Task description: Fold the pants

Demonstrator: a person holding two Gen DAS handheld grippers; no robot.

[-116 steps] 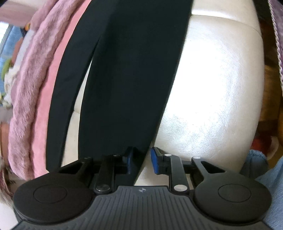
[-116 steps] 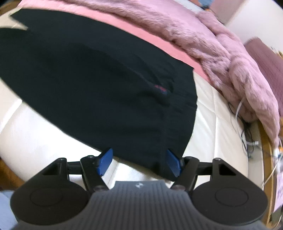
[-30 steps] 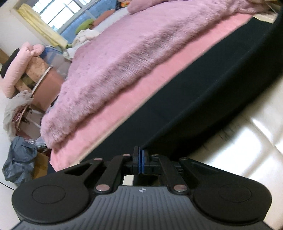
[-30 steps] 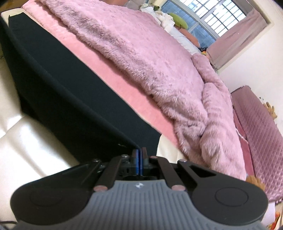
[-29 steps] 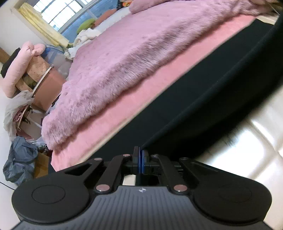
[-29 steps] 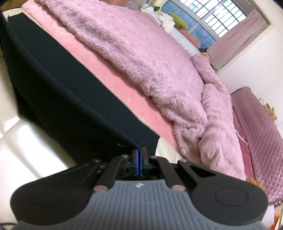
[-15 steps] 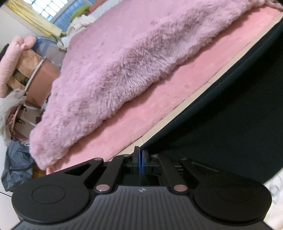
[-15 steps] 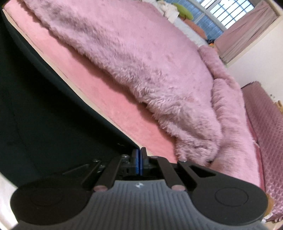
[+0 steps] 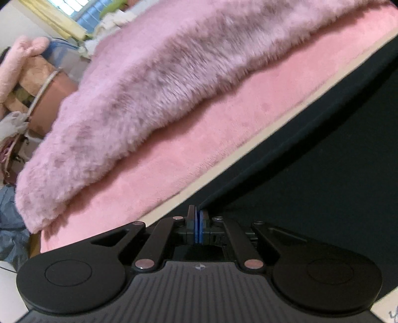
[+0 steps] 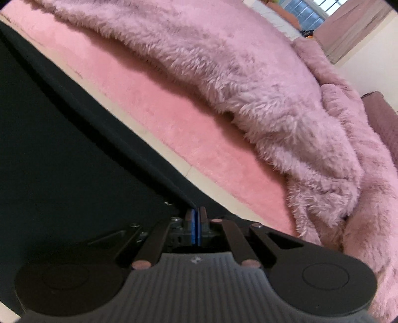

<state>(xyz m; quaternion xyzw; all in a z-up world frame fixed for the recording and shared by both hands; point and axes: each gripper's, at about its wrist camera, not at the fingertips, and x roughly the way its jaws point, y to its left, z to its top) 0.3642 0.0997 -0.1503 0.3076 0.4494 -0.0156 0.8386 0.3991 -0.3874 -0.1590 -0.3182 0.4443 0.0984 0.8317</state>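
Note:
The black pants (image 9: 323,179) fill the right half of the left wrist view, their edge running up to the top right. My left gripper (image 9: 198,213) is shut on that edge, the cloth pinched between its blue pads. In the right wrist view the same black pants (image 10: 62,161) cover the left side. There my right gripper (image 10: 196,211) is shut on the cloth's edge too. Both grippers hold the fabric low over the cream surface (image 9: 169,211), next to the pink sheet (image 9: 199,144).
A fluffy pink blanket (image 9: 154,64) lies heaped on the pink sheet (image 10: 174,119) just beyond the pants. A cream strip of the bed surface (image 10: 199,179) shows between sheet and pants. Bags and clutter (image 9: 15,139) stand at the far left, a window (image 10: 311,10) at the back.
Both grippers have carried the pants' edge forward and down towards the pink sheet. The black cloth now covers the shiny cream surface that showed below it a second ago.

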